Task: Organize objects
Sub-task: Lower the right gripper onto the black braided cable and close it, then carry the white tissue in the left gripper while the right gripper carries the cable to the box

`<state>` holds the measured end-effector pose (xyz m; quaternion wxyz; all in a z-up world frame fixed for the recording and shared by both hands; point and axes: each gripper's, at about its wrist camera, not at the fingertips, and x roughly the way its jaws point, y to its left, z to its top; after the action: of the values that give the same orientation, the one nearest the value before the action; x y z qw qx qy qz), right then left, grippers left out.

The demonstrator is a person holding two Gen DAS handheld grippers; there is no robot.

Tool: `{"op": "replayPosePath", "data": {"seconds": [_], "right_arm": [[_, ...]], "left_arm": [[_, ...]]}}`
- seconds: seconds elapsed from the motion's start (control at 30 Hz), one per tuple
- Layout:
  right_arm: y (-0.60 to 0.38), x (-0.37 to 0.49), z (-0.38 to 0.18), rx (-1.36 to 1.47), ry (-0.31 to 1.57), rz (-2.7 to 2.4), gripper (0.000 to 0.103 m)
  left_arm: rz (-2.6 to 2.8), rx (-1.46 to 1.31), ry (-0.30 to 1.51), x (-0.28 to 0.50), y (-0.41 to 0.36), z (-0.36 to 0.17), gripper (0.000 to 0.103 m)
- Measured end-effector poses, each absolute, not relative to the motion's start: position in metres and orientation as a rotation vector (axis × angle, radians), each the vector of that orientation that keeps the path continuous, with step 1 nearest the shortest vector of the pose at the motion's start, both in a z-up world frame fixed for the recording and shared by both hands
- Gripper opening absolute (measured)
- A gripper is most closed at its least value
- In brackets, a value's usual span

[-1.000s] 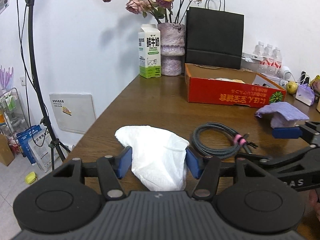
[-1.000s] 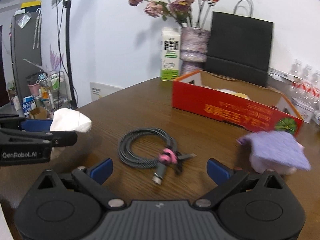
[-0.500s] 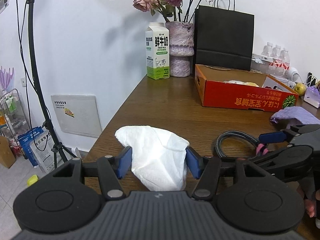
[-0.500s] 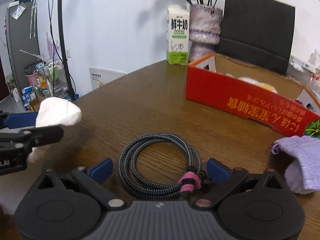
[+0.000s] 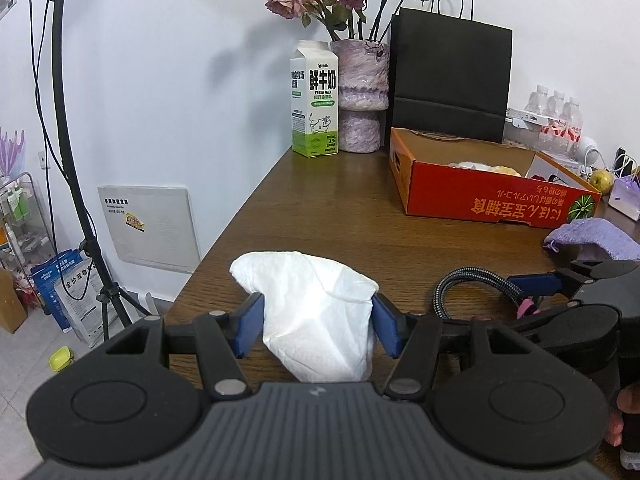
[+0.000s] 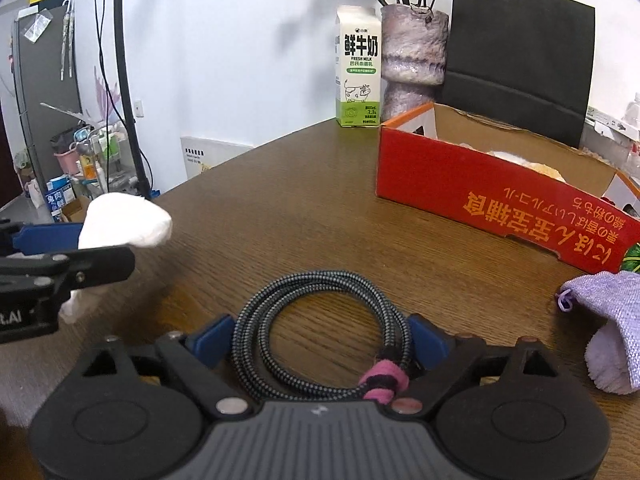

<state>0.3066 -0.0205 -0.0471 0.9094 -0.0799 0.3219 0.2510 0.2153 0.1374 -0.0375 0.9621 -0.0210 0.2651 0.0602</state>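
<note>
My left gripper (image 5: 318, 320) is shut on a crumpled white tissue (image 5: 312, 292), held just above the near left part of the wooden table (image 5: 320, 208). In the right wrist view the tissue (image 6: 128, 220) and left gripper (image 6: 106, 248) show at the left. A coiled grey braided cable (image 6: 320, 280) with a pink tie lies flat between the fingers of my right gripper (image 6: 320, 336). Its jaws are closing, and the blue pads stand right at the coil's two sides without squeezing it. From the left wrist, the right gripper (image 5: 520, 300) is low over the cable (image 5: 460, 276).
A red cardboard box (image 5: 492, 200) with pale items inside sits at the back right. A purple pouch (image 6: 612, 300) lies right of the cable. Milk carton (image 5: 315, 100), flower vase (image 5: 362, 96) and black paper bag (image 5: 450, 80) line the wall. A light stand (image 5: 76, 184) stands off the table's left edge.
My right gripper moved forward and down until the cable coil lay between its fingers, and its jaws narrowed. The left gripper shifted a little sideways, still holding the tissue.
</note>
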Motion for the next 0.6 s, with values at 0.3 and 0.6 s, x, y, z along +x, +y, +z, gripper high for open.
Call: {"op": "replayPosePath", "data": {"seconds": [0.3,0.6], "right_arm": [[-0.030,0.298,-0.040,-0.149,0.598,0.485,0.090],[-0.048,0.278,-0.019,-0.155,0.509,0.482,0.090]], "left_arm": [[0.130,-0.033,0.526,0.215,0.127,-0.028,0.059],[0.119,-0.008,0.503,0.213,0.106,-0.014,0.059]]}}
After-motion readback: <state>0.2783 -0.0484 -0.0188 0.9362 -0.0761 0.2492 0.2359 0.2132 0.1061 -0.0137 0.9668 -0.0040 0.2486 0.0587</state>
